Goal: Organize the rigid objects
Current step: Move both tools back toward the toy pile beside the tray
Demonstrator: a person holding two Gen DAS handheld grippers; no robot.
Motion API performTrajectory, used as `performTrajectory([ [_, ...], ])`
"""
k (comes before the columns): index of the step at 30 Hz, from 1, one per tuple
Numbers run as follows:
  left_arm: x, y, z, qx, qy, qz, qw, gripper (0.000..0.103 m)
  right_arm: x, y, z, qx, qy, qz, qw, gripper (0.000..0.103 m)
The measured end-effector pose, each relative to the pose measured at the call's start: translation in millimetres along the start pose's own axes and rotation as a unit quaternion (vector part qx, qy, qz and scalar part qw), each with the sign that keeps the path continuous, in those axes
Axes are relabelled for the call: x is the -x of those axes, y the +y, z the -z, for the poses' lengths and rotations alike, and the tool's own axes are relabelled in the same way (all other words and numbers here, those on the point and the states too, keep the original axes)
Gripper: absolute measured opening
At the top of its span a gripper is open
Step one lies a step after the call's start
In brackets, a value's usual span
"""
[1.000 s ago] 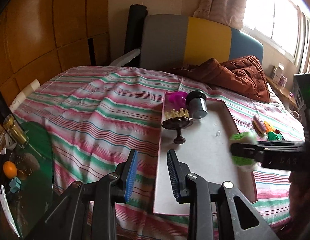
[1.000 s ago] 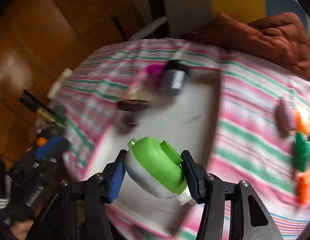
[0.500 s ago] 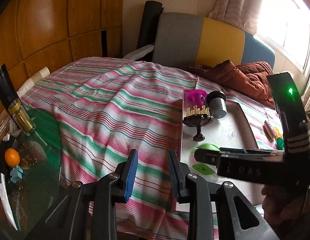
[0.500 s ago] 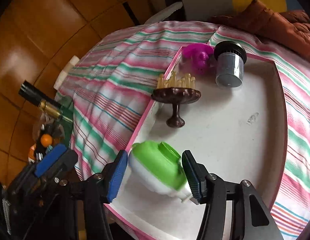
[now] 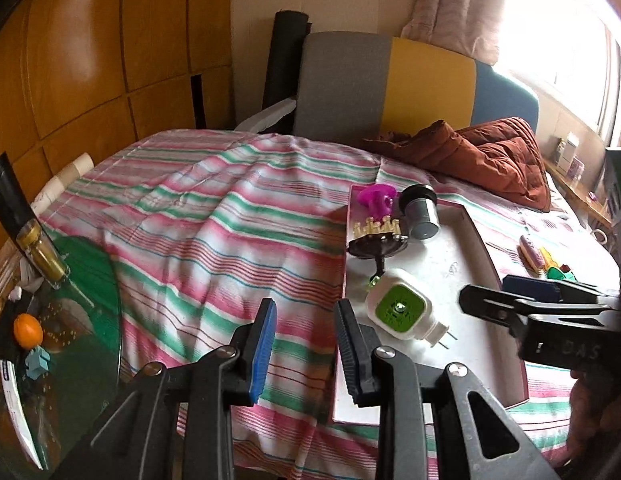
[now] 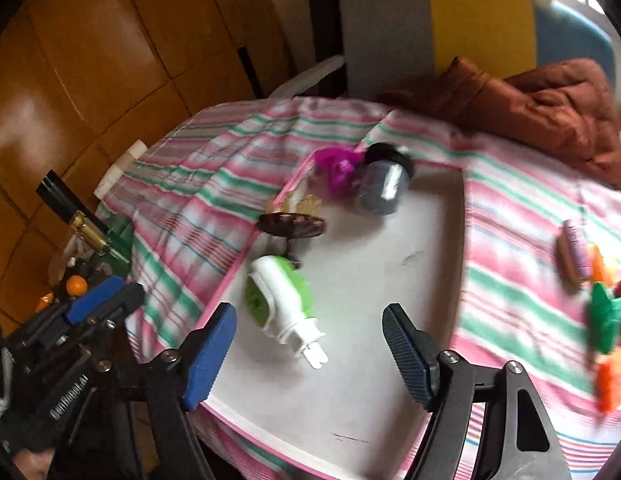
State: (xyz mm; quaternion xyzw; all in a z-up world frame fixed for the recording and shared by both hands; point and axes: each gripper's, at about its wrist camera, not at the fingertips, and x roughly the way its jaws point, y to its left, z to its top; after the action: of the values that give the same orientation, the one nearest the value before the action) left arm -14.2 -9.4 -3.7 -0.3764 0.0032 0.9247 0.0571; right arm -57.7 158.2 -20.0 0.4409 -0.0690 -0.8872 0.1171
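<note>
A green-and-white plug-in device [image 5: 400, 310] [image 6: 280, 296] lies on the white tray [image 5: 450, 280] [image 6: 374, 292] with a pink rim, near its left edge. Behind it on the tray stand a dark stemmed dish with gold pieces [image 5: 376, 240] [image 6: 290, 226], a purple toy [image 5: 376, 198] [image 6: 338, 164] and a grey jar [image 5: 420, 212] [image 6: 384, 186]. My right gripper [image 6: 310, 354] [image 5: 506, 296] is open and empty, just behind the device. My left gripper [image 5: 306, 340] is open and empty over the striped bedspread, left of the tray.
Several small toys [image 6: 598, 300] [image 5: 534, 254] lie on the striped bedspread [image 5: 214, 232] right of the tray. A brown quilt [image 5: 478, 156] lies at the back. A glass side table [image 5: 50, 320] with a bottle [image 5: 26, 232] and an orange stands at left.
My right gripper opened and let go of the green-and-white device, which now lies on the tray; the gripper pulled back from it. The left gripper stayed open.
</note>
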Motion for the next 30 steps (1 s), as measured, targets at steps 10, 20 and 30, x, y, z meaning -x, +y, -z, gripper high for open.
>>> performTrajectory([
  [10,11,-30,-5,-0.039,-0.011,0.019,0.999,0.03,53,-66,7,-0.021,-0.047,0.079,0.996,0.079],
  [20,16,-78,-8,-0.089,-0.014,0.062,0.994,0.03,116,-184,18,-0.1,-0.081,0.206,0.97,0.081],
  [30,12,-137,-7,-0.139,-0.001,0.107,0.9844,0.03,141,-333,87,-0.348,-0.083,0.267,0.895,0.081],
])
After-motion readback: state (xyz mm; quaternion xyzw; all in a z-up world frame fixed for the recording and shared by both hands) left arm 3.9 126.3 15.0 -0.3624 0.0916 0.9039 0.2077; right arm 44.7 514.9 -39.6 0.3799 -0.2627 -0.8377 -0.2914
